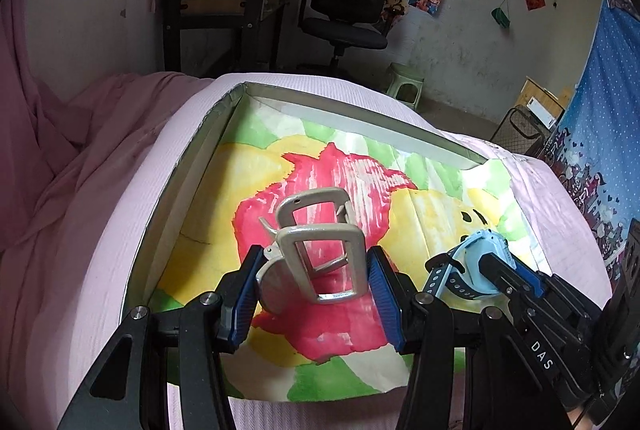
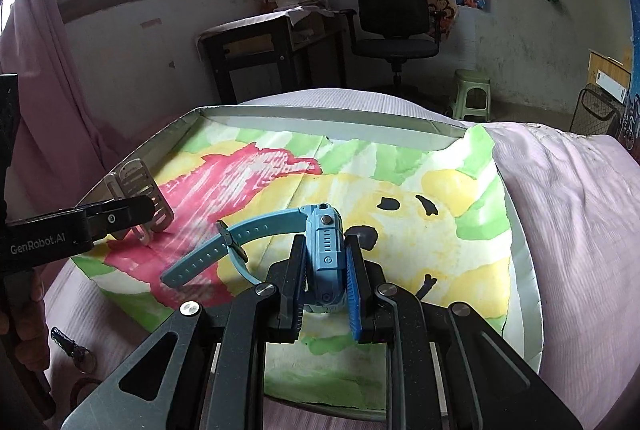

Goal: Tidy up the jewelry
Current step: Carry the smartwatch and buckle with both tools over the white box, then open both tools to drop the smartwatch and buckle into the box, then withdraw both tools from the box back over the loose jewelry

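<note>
A beige bracelet of chunky square links is pinched between the blue pads of my left gripper, which is shut on it a little above the tray's red patch. My right gripper is shut on the case of a light-blue watch, whose strap trails left over the paper. In the left wrist view the watch and right gripper sit to the right. From the right wrist view the left gripper and bracelet are at the left. Both hang over a shallow cardboard tray lined with painted paper.
The tray lies on a bed with a pink sheet. A small dark object lies on the sheet at the near left, beside a hand. Behind the bed stand a desk, an office chair and a green stool.
</note>
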Tool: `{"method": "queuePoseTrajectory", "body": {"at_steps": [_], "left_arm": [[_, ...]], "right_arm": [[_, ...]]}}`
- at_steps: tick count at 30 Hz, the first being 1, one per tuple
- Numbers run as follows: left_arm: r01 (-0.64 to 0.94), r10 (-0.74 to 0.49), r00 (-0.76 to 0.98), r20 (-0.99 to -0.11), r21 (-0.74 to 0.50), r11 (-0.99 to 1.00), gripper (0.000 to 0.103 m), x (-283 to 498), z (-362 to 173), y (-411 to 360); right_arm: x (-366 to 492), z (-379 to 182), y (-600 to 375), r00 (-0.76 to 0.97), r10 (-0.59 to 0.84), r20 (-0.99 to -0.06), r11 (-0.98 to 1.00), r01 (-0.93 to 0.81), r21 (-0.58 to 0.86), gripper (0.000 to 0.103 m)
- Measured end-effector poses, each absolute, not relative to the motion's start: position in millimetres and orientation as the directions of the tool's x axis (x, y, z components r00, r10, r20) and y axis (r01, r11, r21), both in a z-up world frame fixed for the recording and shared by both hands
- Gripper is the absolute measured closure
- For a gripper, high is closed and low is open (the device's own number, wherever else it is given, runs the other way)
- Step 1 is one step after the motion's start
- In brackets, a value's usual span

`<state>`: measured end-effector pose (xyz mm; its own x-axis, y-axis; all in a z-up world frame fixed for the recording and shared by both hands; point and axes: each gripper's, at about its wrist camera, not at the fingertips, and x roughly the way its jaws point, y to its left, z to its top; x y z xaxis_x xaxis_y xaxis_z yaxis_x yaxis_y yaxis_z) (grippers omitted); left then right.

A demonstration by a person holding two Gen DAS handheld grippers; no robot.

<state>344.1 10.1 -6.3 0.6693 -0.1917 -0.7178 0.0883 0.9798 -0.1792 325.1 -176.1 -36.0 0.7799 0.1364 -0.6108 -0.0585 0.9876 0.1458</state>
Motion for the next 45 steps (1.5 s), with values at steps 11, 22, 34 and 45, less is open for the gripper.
{"method": "queuePoseTrajectory", "body": {"at_steps": [11,22,34,45], "left_arm": [[0.105,-0.166,0.700,-0.695,-0.129,0.986,0.041,331.3,-4.1,4.7],[0.078,-0.173,0.775,-0.608,-0.180,0.981,0.022,295.0,11.1,11.7],[0.109,-0.172,0.854,-0.491,-0.154,0.982,0.002,230.4,24.9,3.2],[0.095,-0.143,0.899,-0.415,-0.134,0.986,0.000,170.1,34.6,0.5]], "right_arm": [[320.1,-31.1,-183.8,0.790,0.138,-0.597,0.985,-0.047,0.166,0.062],[272.2,-1.3,-211.4,0.867,0.110,-0.486,0.981,-0.016,0.193,0.030],[208.3,21.4,-223.5,0.928,0.074,-0.366,0.985,-0.011,0.171,0.001],[156.0,37.4,-232.2,0.949,0.052,-0.311,0.989,-0.005,0.150,0.001]]}}
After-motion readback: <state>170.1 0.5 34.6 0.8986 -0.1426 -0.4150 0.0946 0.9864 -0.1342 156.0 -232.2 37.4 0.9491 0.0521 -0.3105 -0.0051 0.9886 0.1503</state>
